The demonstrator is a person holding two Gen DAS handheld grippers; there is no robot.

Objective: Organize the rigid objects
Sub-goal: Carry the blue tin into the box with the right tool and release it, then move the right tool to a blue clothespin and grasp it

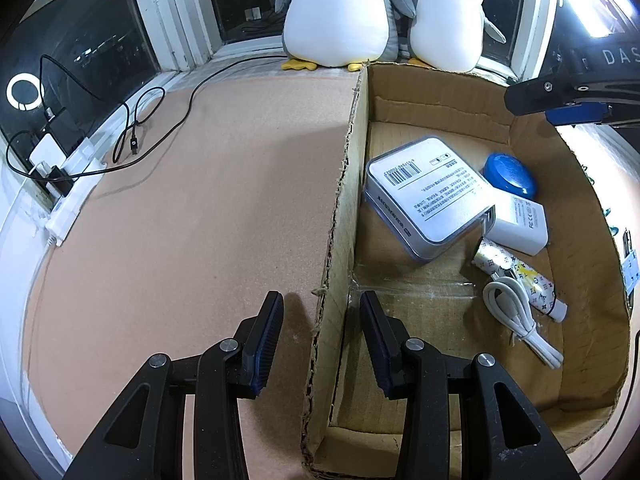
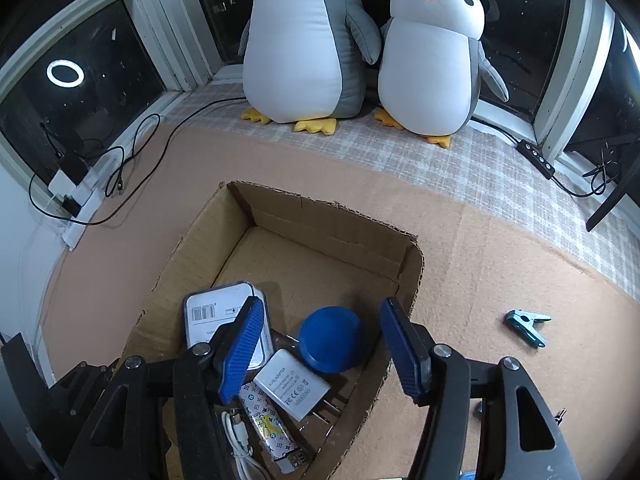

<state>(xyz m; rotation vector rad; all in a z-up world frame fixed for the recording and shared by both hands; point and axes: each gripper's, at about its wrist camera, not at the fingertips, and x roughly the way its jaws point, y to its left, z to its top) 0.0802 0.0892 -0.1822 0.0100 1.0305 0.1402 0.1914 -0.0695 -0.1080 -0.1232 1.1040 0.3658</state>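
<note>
The cardboard box (image 2: 404,280) serves as landmark. Inside it lie a silver tin (image 2: 218,312), a blue lid (image 2: 330,338), a white adapter (image 2: 290,386), a patterned lighter (image 2: 266,426) and a coiled white cable (image 1: 516,312). Directly above these the right gripper (image 2: 322,344) hangs, jaws spread with nothing between them. The left gripper (image 1: 322,338) straddles the box's left wall (image 1: 340,220), jaws narrowed but not visibly pressing it. Outside the box, to its right on the counter (image 2: 500,264), a teal clip (image 2: 528,326) is still to be collected. The box would best be kept steadied while the right gripper is carried across, jaws aligned across the clip's body.
</note>
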